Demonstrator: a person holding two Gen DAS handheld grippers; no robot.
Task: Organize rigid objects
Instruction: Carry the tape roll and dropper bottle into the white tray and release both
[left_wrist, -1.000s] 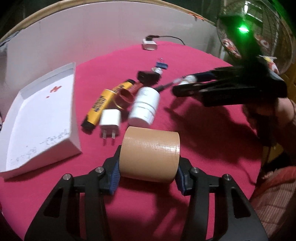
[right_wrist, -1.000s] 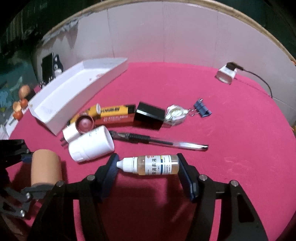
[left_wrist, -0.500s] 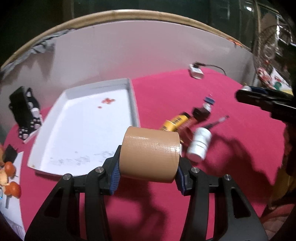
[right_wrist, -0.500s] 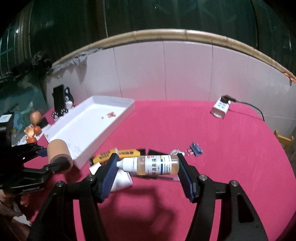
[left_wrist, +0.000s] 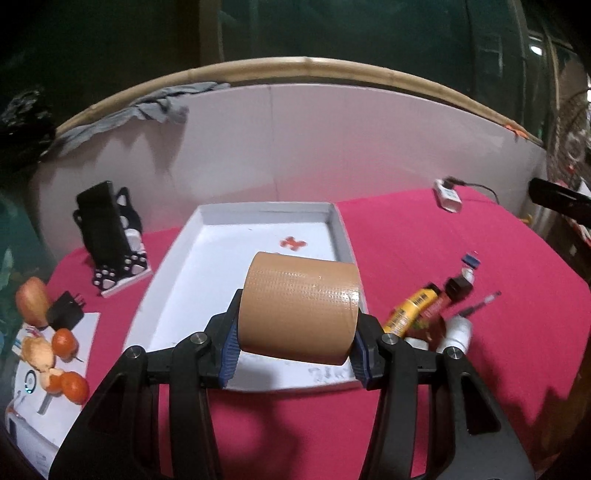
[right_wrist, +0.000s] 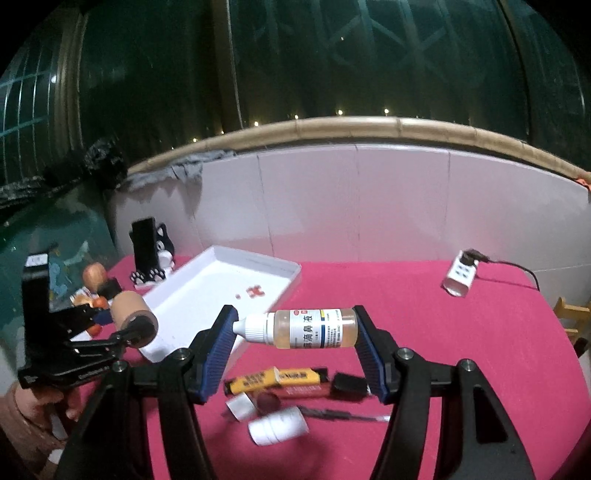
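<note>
**A:** Red cloth covers the tabletop (left_wrist: 461, 236) in front of you, with a pale tiled wall behind it and dark windows beyond. What sits closest to you?

**B:** Your left gripper (left_wrist: 295, 339). Its blue-padded fingers (left_wrist: 227, 349) pinch a wide roll of tan cloth tape (left_wrist: 299, 306) by its two flat ends, so the roll lies crosswise, lifted over the near edge of the shallow white cardboard tray (left_wrist: 341, 229). From your right camera you see that same gripper at the left, roll in front of the tray's near corner.

**A:** And your right gripper (right_wrist: 295, 332)?

**B:** Its fingers (right_wrist: 218, 350) clamp a small clear dropper bottle with a white cap and amber liquid (right_wrist: 303, 328), cap to one pad and base to the other, held level above the cloth.

**A:** What lies below it?

**B:** A loose cluster on the tabletop: a white plastic jar on its side (right_wrist: 279, 430), a dark pen (right_wrist: 343, 415), a small white plug adapter (right_wrist: 240, 406), a yellow tube with black print (right_wrist: 273, 378), a red box beside it (right_wrist: 299, 389) and a small black block (right_wrist: 349, 384).

**A:** Farther back?

**B:** The tray, bare inside apart from a red mark (left_wrist: 293, 242). Left of it stands a black-and-white cat-shaped phone stand (left_wrist: 110, 236); oranges (left_wrist: 64, 341) lie nearer your left side. Near the wall on the right rests a white charger with a black cable (right_wrist: 460, 278).
</note>
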